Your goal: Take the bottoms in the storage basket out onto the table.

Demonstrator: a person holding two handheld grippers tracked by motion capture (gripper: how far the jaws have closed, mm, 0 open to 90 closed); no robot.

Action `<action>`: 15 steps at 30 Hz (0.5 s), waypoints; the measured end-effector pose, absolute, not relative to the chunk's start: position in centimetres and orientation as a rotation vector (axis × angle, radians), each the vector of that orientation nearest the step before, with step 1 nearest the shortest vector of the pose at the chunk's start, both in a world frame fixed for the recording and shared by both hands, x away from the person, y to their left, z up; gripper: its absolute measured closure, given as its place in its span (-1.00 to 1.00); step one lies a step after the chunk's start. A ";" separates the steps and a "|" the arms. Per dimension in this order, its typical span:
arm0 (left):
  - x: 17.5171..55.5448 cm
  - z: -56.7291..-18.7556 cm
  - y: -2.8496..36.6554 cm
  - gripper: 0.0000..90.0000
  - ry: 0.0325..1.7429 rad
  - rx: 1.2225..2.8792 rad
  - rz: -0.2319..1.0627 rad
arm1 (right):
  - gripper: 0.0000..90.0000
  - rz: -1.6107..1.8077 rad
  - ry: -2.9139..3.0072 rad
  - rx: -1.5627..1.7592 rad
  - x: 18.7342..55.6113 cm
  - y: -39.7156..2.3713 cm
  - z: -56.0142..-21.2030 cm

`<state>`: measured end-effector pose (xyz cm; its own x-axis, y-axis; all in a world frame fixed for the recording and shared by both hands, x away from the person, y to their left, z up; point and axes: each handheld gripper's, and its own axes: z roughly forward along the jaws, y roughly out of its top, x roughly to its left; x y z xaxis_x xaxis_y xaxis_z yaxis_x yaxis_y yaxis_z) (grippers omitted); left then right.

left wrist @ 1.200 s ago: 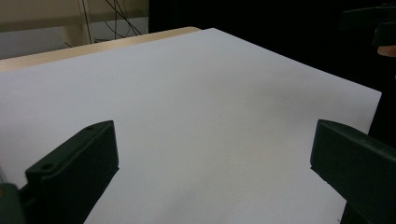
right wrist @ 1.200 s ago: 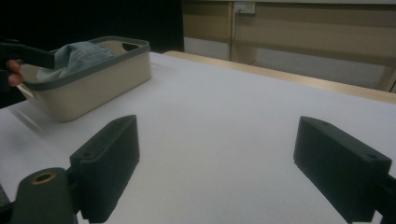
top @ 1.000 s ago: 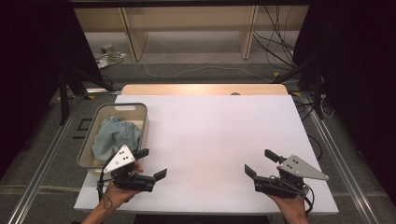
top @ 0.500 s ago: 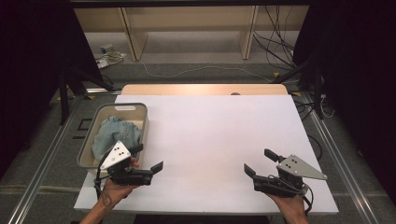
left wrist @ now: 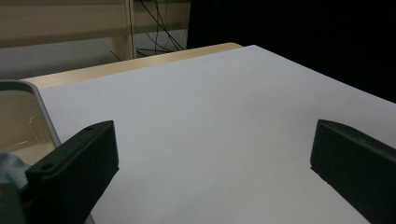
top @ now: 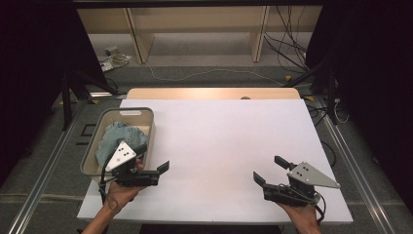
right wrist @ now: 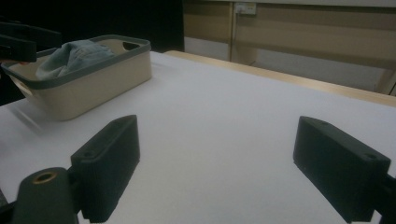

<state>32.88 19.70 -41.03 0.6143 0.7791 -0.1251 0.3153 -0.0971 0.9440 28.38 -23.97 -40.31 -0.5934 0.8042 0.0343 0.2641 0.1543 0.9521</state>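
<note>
A beige basket with a grey rim stands at the left of the white table, and a crumpled light-blue cloth lies in it. My left gripper is open at the basket's near right corner, one jaw above the rim, the other over the table. In the left gripper view the left gripper holds nothing; the basket rim and a bit of cloth sit at the left edge. My right gripper is open and empty near the front right. In the right gripper view the right gripper faces the basket and cloth.
A wooden strip borders the table's far edge. Beyond it are shelf legs and loose cables on the floor. Metal rails run along both sides of the table. The other hand's gripper shows at the far left of the right gripper view.
My left gripper has moved a little away from the person and leftward, up to the basket's near right corner. The right gripper has stayed put.
</note>
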 end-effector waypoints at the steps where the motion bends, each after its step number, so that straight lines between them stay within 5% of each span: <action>1: 32.9 -41.0 19.7 -0.99 0.913 1.682 0.497 | -0.65 1.446 1.946 1.013 28.4 -24.0 -40.3; 15: 34.5 -40.2 18.4 -0.99 0.943 1.657 0.473 | -0.65 1.445 1.946 1.020 28.5 -24.0 -40.4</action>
